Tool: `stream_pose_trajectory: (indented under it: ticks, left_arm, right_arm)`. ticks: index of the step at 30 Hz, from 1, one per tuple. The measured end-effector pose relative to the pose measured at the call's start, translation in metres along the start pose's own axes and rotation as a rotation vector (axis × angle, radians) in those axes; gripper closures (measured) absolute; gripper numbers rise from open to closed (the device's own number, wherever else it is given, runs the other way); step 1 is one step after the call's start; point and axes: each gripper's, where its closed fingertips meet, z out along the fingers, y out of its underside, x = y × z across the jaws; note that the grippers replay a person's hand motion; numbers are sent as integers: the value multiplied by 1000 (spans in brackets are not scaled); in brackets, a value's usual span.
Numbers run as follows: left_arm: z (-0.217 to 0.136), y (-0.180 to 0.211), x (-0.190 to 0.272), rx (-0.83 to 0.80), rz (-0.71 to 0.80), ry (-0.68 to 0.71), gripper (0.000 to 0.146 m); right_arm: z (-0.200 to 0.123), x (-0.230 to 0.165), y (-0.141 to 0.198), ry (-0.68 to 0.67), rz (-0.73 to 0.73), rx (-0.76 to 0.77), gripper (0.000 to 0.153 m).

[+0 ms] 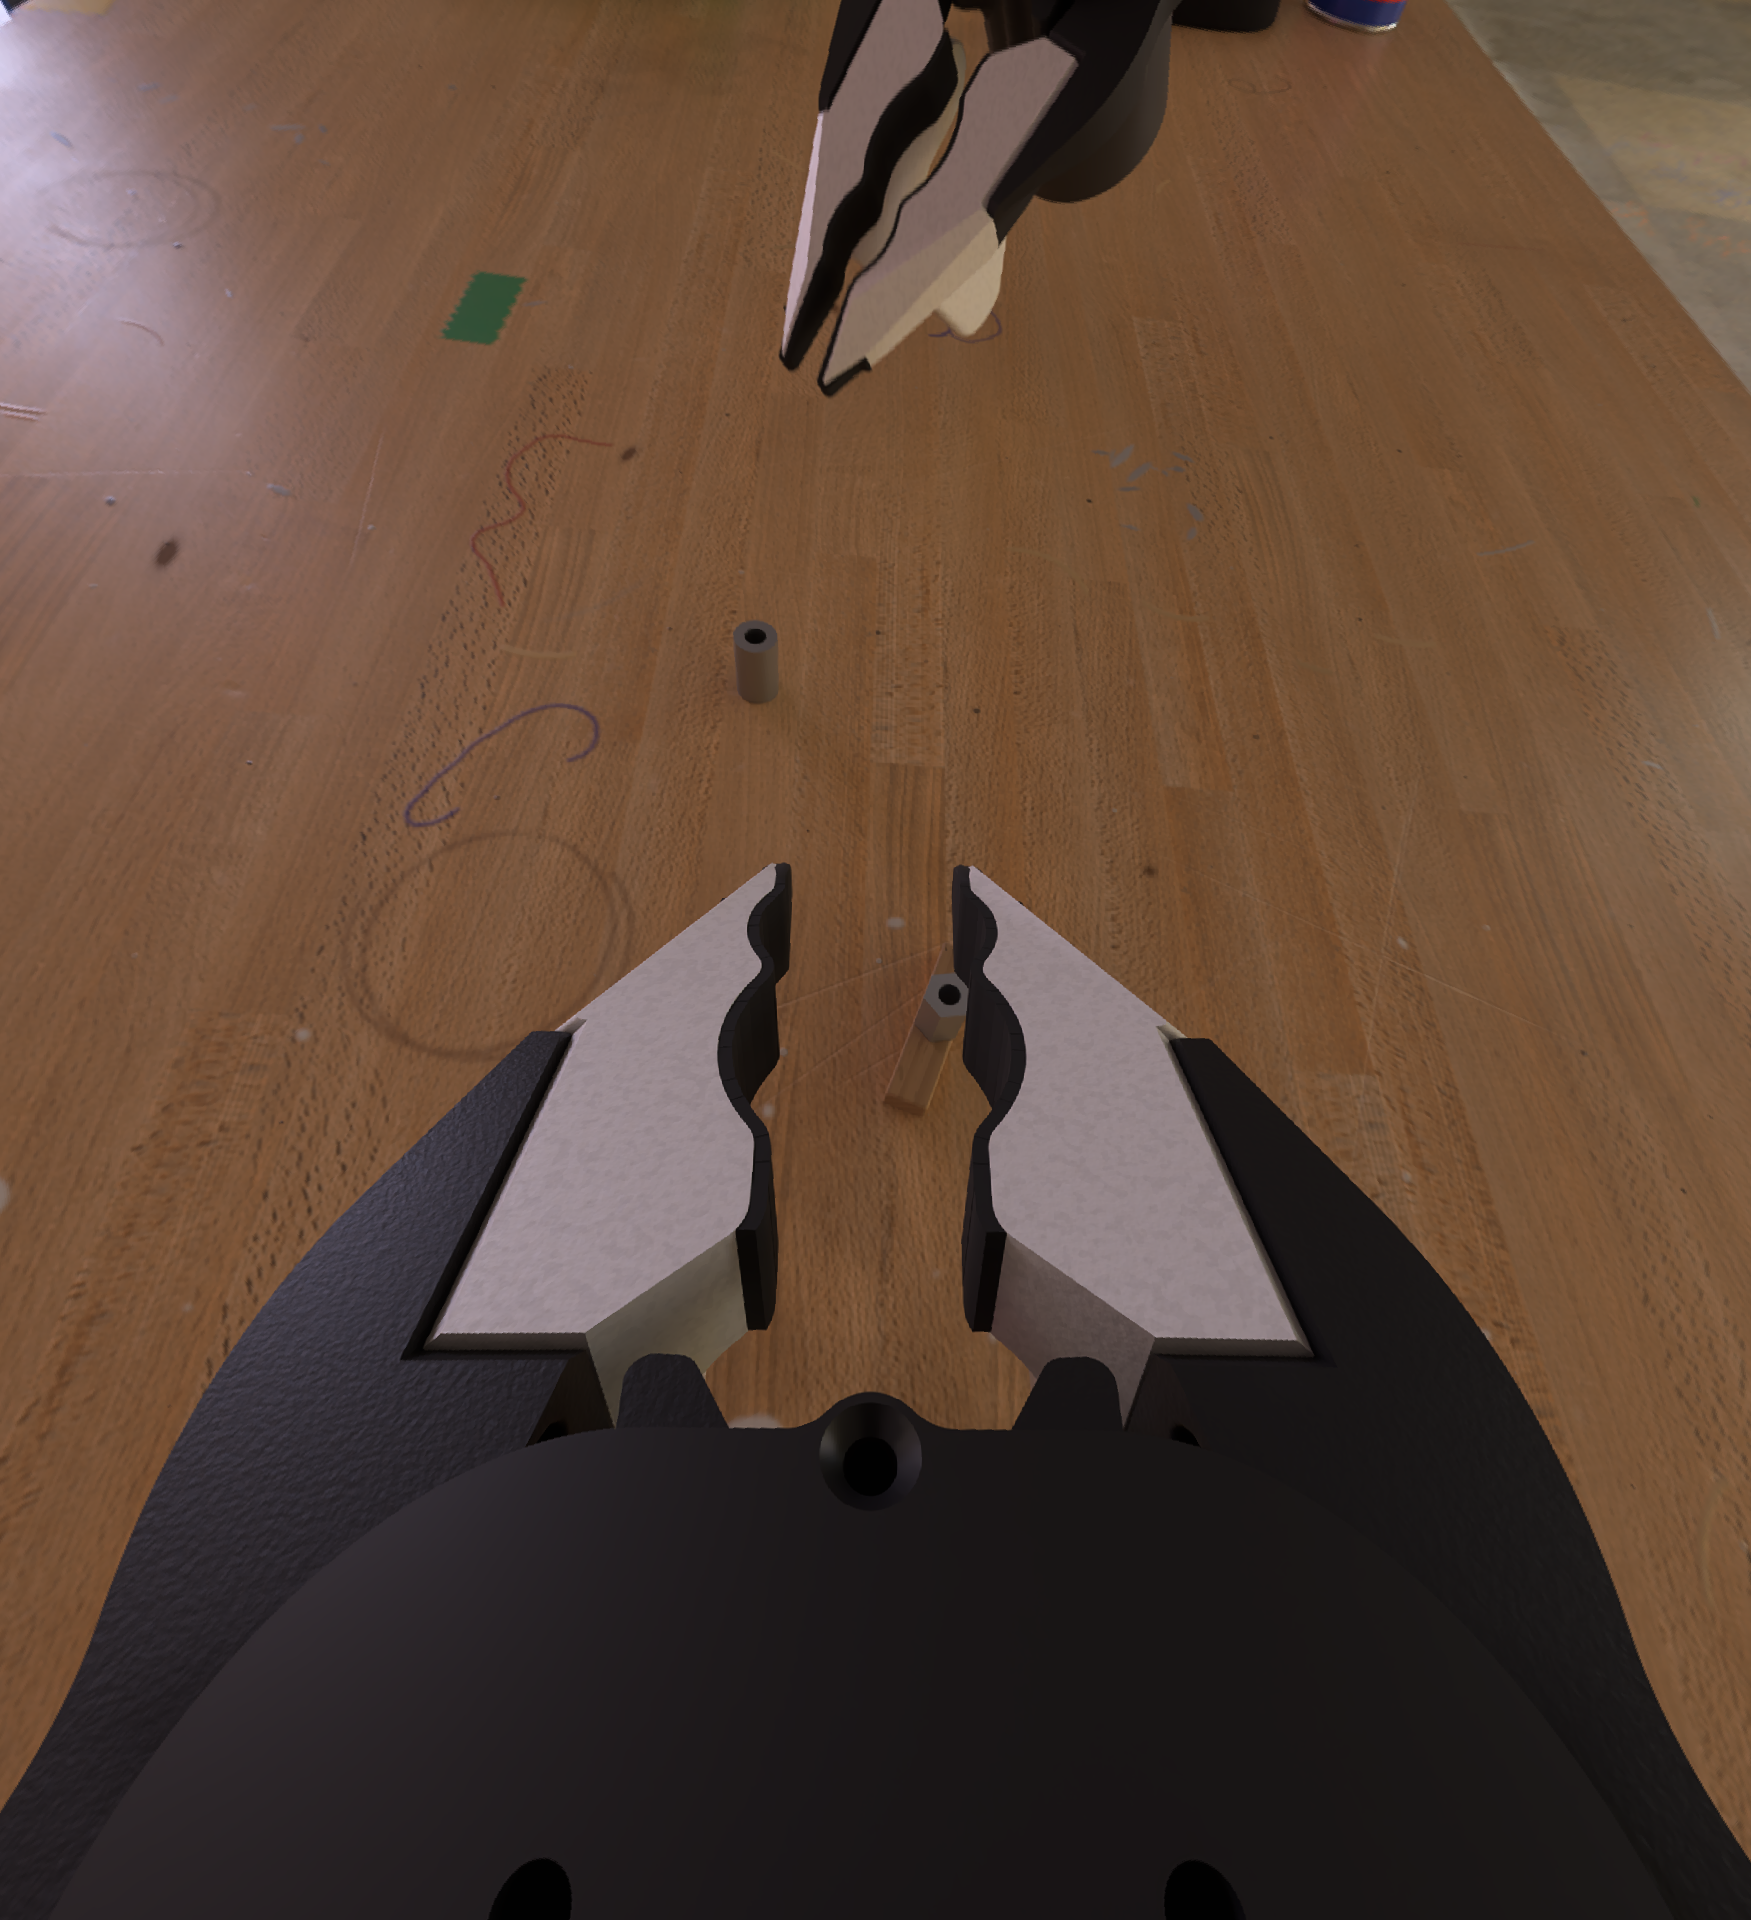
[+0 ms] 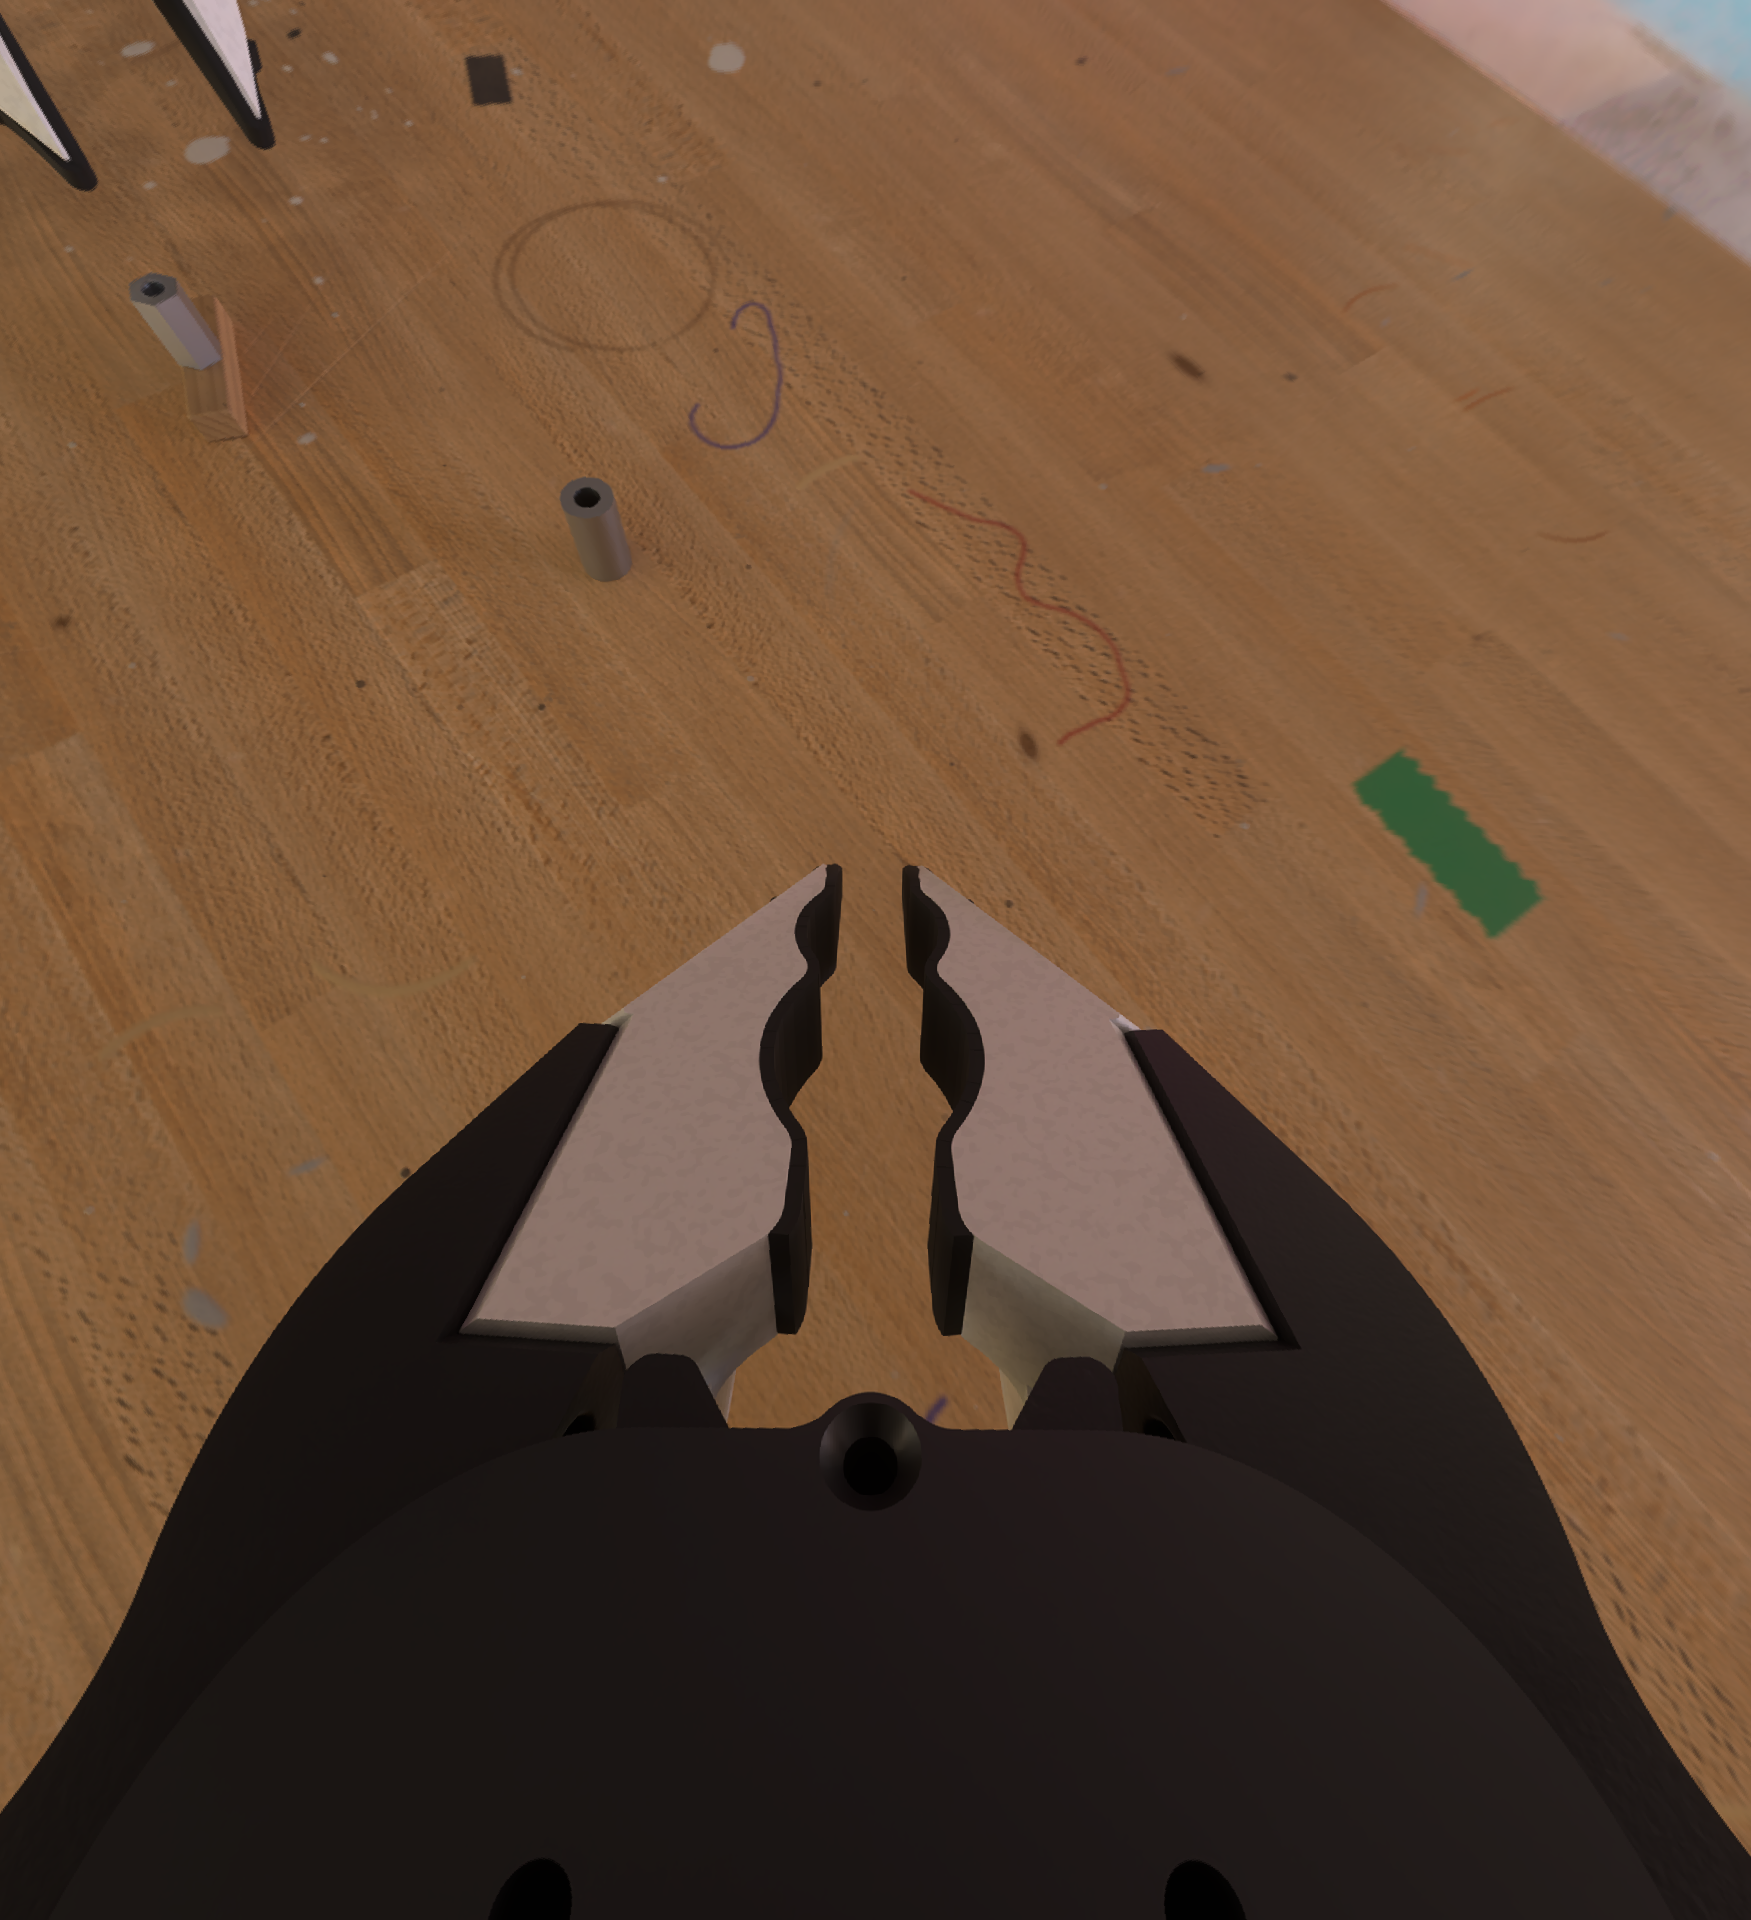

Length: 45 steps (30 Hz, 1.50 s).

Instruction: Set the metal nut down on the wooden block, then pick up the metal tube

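Metal nut: hex, grey, sitting tilted on top of the wooden block; touching it, nothing gripping it.
Wooden block: small, lying flat on the desk, showing between the left tool's fingers but below them.
Metal tube: standing upright on the desk, bore facing up, well apart from nut and block, nothing touching it.
Left tool: fingers standing apart, holding nothing, hovering above the nut and block.
Right tool: fingers sitting close with a narrow gap, nothing between them, hanging over bare desk, pointing toward the tube.
Containers: blue can sitting at the desk's far edge; contents not showing.
Desk marks: green tape patch, pen scribbles, a drawn circle, pale paint spots.
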Motion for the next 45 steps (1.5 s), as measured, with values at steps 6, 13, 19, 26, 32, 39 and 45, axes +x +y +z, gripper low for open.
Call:
stream_pose_trajectory:
  ticks: [6, 13, 19, 26, 32, 39, 45]
  left_arm:
    - [12, -10, -8, 22, -29, -38, 120]
    - [69, -22, -22, -164, -34, -87, 126]
    - [95, -26, -30, -297, 23, -52, 126]
    - [100, -19, -36, -349, 39, -75, 132]
    - [103, -16, -30, -356, 70, -69, 134]
    - [39, -50, -40, 48, -123, -112, 134]
    - [-41, -58, -52, 431, -209, -155, 134]
  right_arm:
    - [16, -4, 3, -54, 32, -73, 132]
    - [22, -4, 5, -57, 19, -100, 133]
    - [19, -5, 3, -33, -7, -91, 134]
    - [14, -8, -1, -42, 1, -57, 136]
    - [14, -9, -4, -43, -6, -43, 137]
    - [3, 1, -10, -19, 14, 19, 137]
    - [-1, -6, -58, -156, 52, 159, 139]
